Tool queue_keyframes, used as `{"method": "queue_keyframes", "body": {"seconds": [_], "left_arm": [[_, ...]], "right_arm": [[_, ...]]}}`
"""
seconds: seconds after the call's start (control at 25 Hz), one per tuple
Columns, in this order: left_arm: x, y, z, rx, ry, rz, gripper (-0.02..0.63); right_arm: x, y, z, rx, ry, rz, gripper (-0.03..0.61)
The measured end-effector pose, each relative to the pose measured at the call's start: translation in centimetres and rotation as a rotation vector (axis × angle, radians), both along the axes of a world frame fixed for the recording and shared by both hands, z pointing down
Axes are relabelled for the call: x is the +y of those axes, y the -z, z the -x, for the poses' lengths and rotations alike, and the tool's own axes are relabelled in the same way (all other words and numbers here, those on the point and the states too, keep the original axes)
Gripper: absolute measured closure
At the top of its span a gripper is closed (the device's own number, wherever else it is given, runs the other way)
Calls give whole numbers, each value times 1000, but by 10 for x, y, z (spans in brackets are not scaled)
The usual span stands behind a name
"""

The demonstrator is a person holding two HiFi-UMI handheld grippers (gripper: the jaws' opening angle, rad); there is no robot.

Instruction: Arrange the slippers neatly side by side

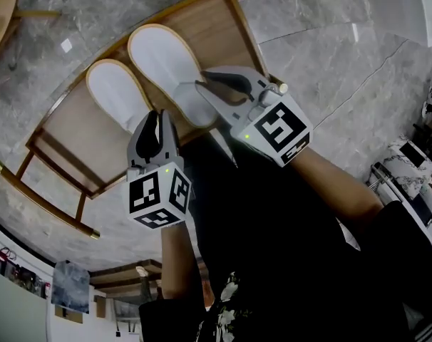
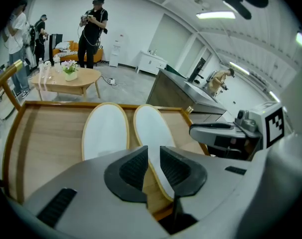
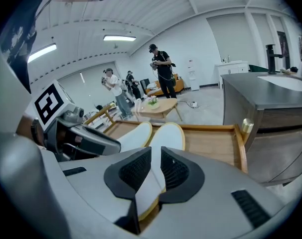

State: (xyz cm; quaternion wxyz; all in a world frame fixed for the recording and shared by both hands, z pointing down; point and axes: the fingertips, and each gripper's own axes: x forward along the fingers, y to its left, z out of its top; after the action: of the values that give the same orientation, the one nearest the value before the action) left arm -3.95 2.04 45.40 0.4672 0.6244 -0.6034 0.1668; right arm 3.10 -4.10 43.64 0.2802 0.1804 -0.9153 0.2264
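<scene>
Grey marble floor (image 1: 330, 55) all around, and on it sits a low wooden rack (image 1: 73, 137), where it's all happening. The left slipper (image 1: 120, 95) and right slipper (image 1: 166, 66) lie flat on the rack's top, long sides almost touching, running parallel, far ends close to level. That looks very nearly like a finished pair!

Both are thin, soft white ovals with a tan trim round the edge, and they're plainly light, floppy things.

The right gripper (image 3: 156, 171) is at the near end of the right slipper, with white fabric filling the gap between its jaws. It looks like a light pinch. The left gripper (image 2: 154, 163) hangs just beside it with jaws apart. Slipper edge and bare wood show between its pads (image 2: 135, 169), which press on nothing.

What's left, by my reckoning, is for the right gripper to let go cleanly without dragging the slipper askew, plus perhaps a small nudge to square the near ends.
</scene>
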Motion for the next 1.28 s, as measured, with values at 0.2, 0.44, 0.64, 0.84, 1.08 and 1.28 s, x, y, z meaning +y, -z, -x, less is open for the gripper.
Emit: {"method": "queue_keyframes", "body": {"seconds": [0.2, 0.44, 0.64, 0.84, 1.08, 1.28], "left_arm": [[30, -20, 31, -11, 26, 71, 546], [56, -51, 40, 20, -14, 143, 546], [62, -70, 40, 44, -47, 172, 546], [59, -74, 39, 77, -40, 170, 546], [59, -74, 38, 79, -47, 161, 548], [55, -57, 39, 67, -39, 127, 546]], "right_arm": [[12, -38, 12, 79, 26, 37, 530], [23, -77, 8, 181, -1, 88, 517], [27, -79, 17, 210, 16, 36, 531], [34, -79, 22, 223, 62, 24, 532], [36, -79, 23, 221, 69, 24, 531], [35, -61, 24, 186, 73, 5, 517]]}}
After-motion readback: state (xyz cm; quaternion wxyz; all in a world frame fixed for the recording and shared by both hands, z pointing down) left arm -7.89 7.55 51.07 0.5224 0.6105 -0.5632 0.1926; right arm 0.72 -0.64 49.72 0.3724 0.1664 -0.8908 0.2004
